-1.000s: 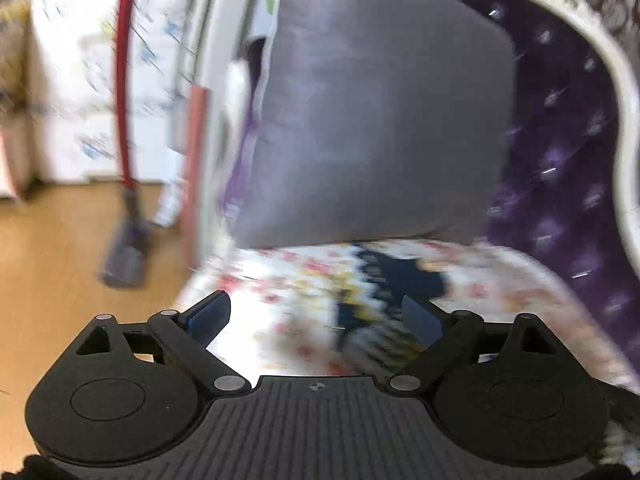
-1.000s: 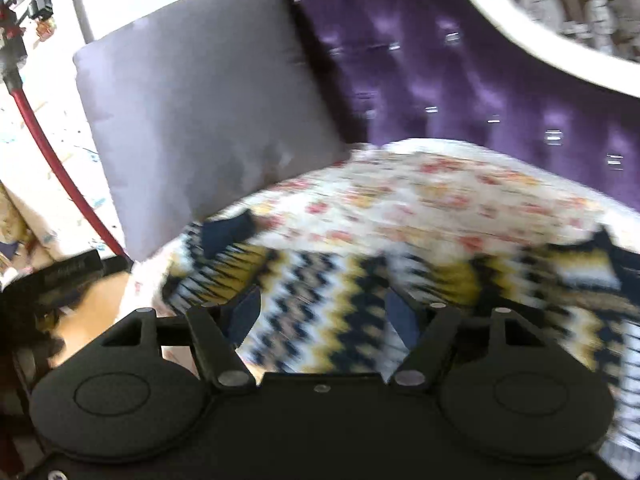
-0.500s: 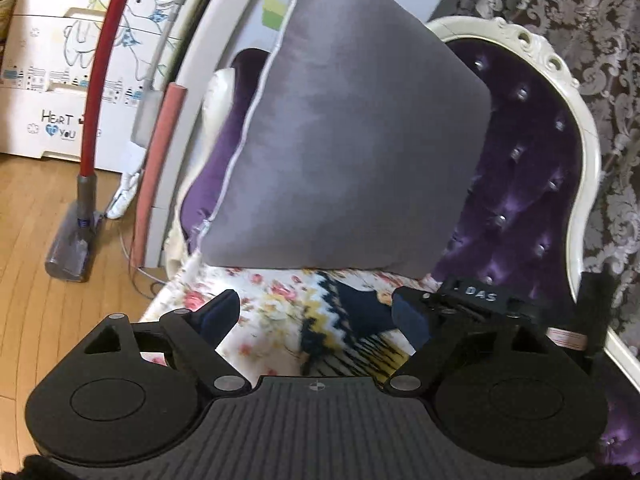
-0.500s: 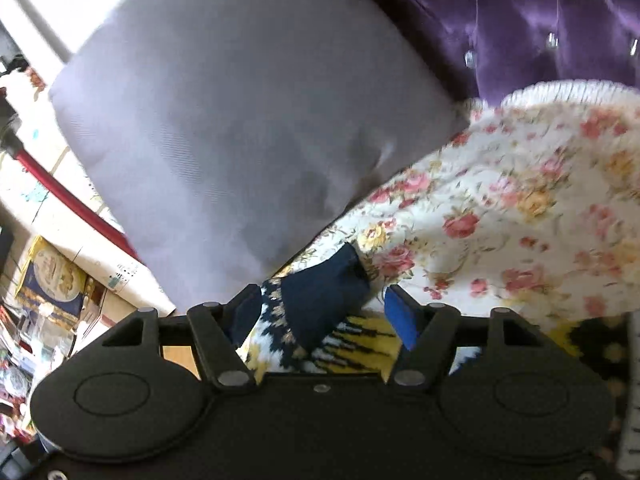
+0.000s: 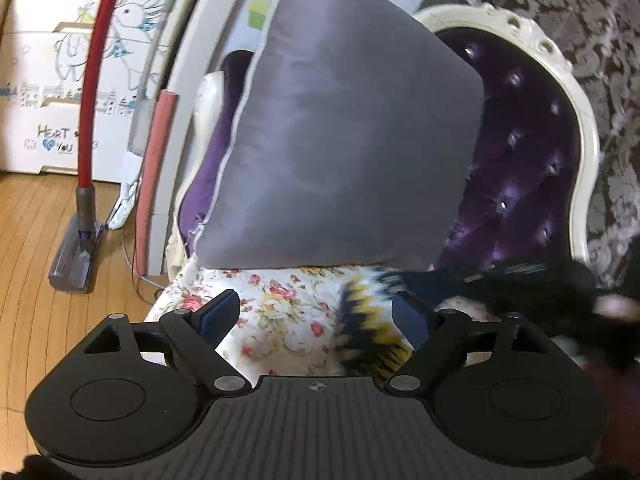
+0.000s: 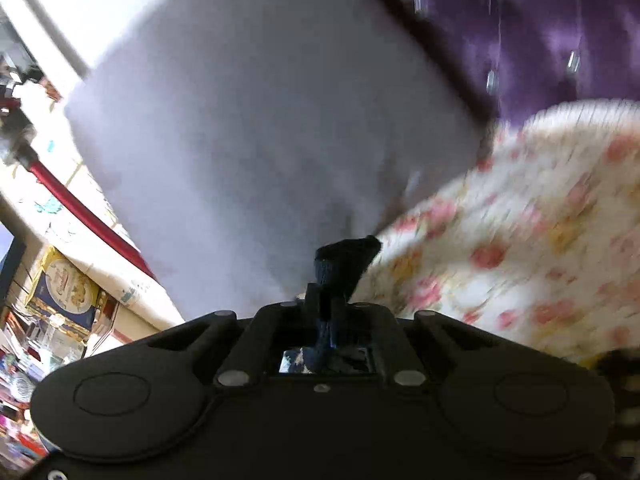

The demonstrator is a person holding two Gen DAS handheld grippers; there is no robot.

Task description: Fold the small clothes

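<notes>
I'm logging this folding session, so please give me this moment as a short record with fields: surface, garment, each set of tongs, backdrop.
surface: floral seat cover on a purple tufted chair
garment: zigzag knit garment, navy, yellow and white, lying on the cover
left tongs: open, hovering, nothing held
right tongs: shut on the garment's navy end
backdrop: grey cushion leaning against the chair back
</notes>
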